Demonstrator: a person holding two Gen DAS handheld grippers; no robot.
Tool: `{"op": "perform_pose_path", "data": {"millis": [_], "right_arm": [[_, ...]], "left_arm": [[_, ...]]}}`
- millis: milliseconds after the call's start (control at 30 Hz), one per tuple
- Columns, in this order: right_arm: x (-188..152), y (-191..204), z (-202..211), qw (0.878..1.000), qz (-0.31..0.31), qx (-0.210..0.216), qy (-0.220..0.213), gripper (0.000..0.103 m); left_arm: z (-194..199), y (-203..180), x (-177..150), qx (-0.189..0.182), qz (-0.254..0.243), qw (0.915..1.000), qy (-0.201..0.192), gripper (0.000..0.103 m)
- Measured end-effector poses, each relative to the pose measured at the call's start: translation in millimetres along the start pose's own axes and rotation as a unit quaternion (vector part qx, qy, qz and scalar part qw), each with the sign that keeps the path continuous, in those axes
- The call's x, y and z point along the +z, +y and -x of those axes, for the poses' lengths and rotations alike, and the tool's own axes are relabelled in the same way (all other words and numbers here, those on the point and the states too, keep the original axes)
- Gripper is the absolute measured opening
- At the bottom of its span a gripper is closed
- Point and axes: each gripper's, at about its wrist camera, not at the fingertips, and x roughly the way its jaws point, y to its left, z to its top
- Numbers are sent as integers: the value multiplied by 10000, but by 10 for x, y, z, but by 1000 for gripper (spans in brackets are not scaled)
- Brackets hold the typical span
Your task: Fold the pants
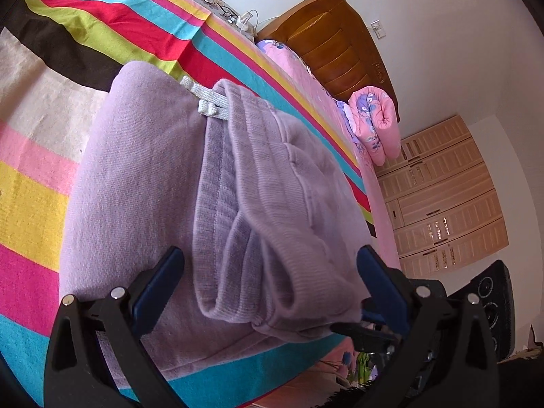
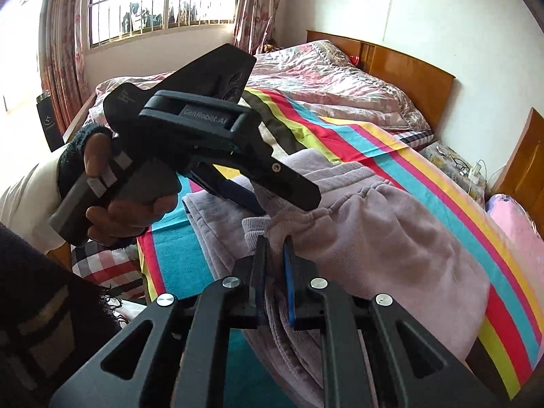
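Lettering "GenRobot.AI" marks the spread-fingered left gripper (image 2: 251, 200); right gripper (image 2: 273, 255) pinches lilac pants (image 2: 374, 238).

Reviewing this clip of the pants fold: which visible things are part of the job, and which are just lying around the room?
Part of the job:
- lilac pants
- white drawstring
- left gripper, open over the pants
- right gripper, shut on the pants
- striped blanket they lie on

Just lying about:
- rolled pink quilt
- glasses
- wooden headboard
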Motion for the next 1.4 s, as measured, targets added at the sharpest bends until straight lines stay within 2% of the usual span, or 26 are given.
{"op": "perform_pose_path", "data": {"millis": [67, 133, 200, 233, 267, 333, 433, 533, 567, 667, 800, 900, 1000, 1100, 1200, 1233, 1267, 1300, 1333, 1367, 1400], "right_arm": [[-156, 49, -254, 9991, 102, 44, 397, 13], [-214, 44, -255, 9997, 6, 93, 224, 17], [-202, 26, -222, 9994, -64, 211, 259, 29], [-202, 38, -213, 9993, -7, 250, 274, 40], [-212, 66, -214, 9992, 92, 249, 300, 44], [-231, 144, -219, 9987, 361, 126, 349, 44], [-232, 169, -232, 9974, 613, -10, 371, 42], [-287, 283, -275, 9912, 1214, -368, 390, 38], [-299, 311, -277, 9892, 1336, -461, 380, 35], [-278, 325, -209, 9853, 1529, -723, 238, 15], [-166, 213, 78, 9900, 1157, -747, -319, 13], [-81, 105, 243, 9917, 897, -677, -619, 13], [-56, 30, 331, 9923, 732, -597, -802, 13], [-52, 35, 341, 9921, 712, -559, -865, 13], [-75, 66, 285, 9925, 693, -554, -846, 13], [-85, 69, 251, 9930, 672, -563, -797, 13], [-99, 46, 228, 9938, 588, -572, -744, 14], [-120, 2, 221, 9951, 446, -509, -721, 14], [-147, -58, 254, 9961, 281, -382, -749, 21], [-180, -135, 337, 9956, 88, -390, -845, 32], [-231, -229, 457, 9942, -159, -413, -985, 39]], "left_arm": [[0, -20, -16, 38, -50, 10000, 6, 101], [0, -29, -23, 62, -101, 9999, 24, 101], [6, -33, -27, 43, -112, 9999, 21, 101], [5, -25, -29, 31, -107, 9999, 14, 101], [0, -20, -26, 29, -96, 9999, 7, 101], [-21, -16, -12, 60, -103, 9999, 9, 101], [-23, -24, -11, 87, -122, 9999, 18, 101], [-17, -26, 4, 72, -70, 9999, 34, 101], [-18, -38, 14, 73, -46, 10000, 44, 101], [1, -43, 64, 43, 41, 10000, 56, 101], [92, -61, 116, -67, 138, 9999, -6, 101], [120, -46, 191, -328, 343, 9989, 60, 101], [23, -75, 320, -579, 533, 9961, 393, 101], [-265, -218, 503, -661, 395, 9926, 943, 101], [-622, -334, 654, -508, 271, 9898, 1303, 100], [-738, -350, 677, -357, 249, 9890, 1412, 95], [-823, -346, 679, -36, 221, 9891, 1456, 66], [-880, -333, 679, 304, 155, 9886, 1470, 49], [-903, -300, 663, 373, 131, 9888, 1441, 39], [-905, -252, 641, 348, 179, 9893, 1406, 33], [-888, -218, 611, 370, 196, 9900, 1350, 32]]}}
